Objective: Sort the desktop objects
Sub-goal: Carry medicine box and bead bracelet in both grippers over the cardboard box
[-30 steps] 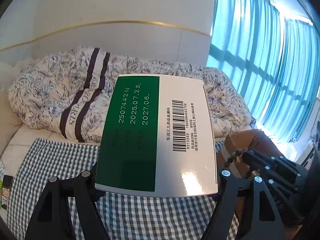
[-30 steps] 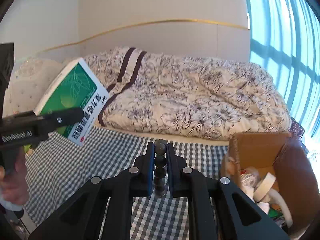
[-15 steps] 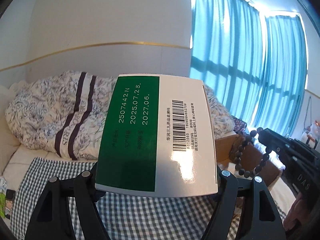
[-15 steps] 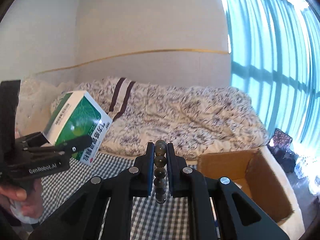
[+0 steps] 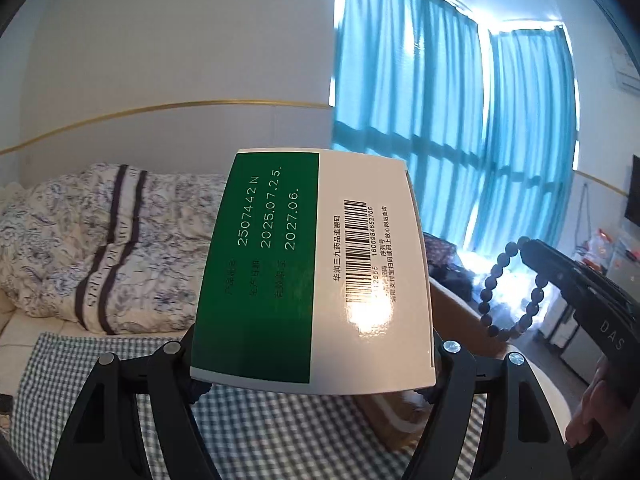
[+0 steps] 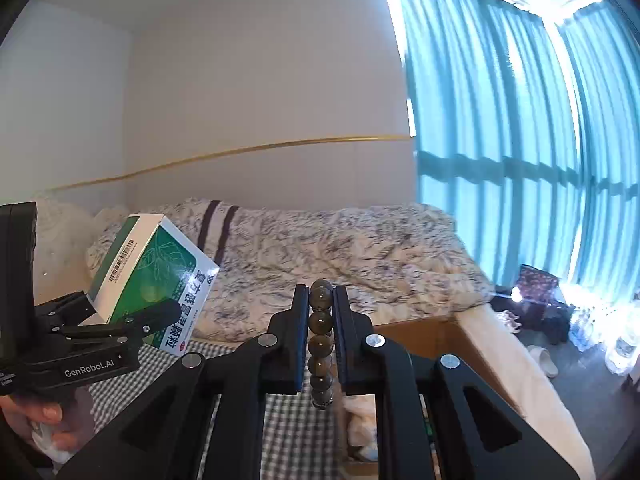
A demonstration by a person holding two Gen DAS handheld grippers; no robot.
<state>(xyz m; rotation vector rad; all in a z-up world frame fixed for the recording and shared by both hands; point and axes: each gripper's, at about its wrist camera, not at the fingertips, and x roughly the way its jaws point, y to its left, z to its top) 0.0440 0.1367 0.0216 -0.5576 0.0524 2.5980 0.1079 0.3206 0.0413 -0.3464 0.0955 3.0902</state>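
Note:
My left gripper (image 5: 312,376) is shut on a green and white medicine box (image 5: 308,272), held up in the air with its barcode side facing the camera. The box also shows in the right wrist view (image 6: 156,280) at the left, clamped in the left gripper (image 6: 132,320). My right gripper (image 6: 321,320) is shut on a dark bead bracelet (image 6: 320,336), which hangs edge-on between the pads. In the left wrist view the bracelet (image 5: 512,292) hangs from the right gripper's tip at the right.
A brown cardboard box (image 6: 424,330) stands open below the right gripper, with white items inside; it also shows in the left wrist view (image 5: 460,320). A checked cloth (image 5: 280,432) covers the surface beneath. A bed with a floral quilt (image 6: 340,248) lies behind. Blue curtains (image 6: 520,140) are at the right.
Both grippers have risen and tilted upward with their loads still held. The cardboard box has sunk lower in both views, and more wall and curtain shows.

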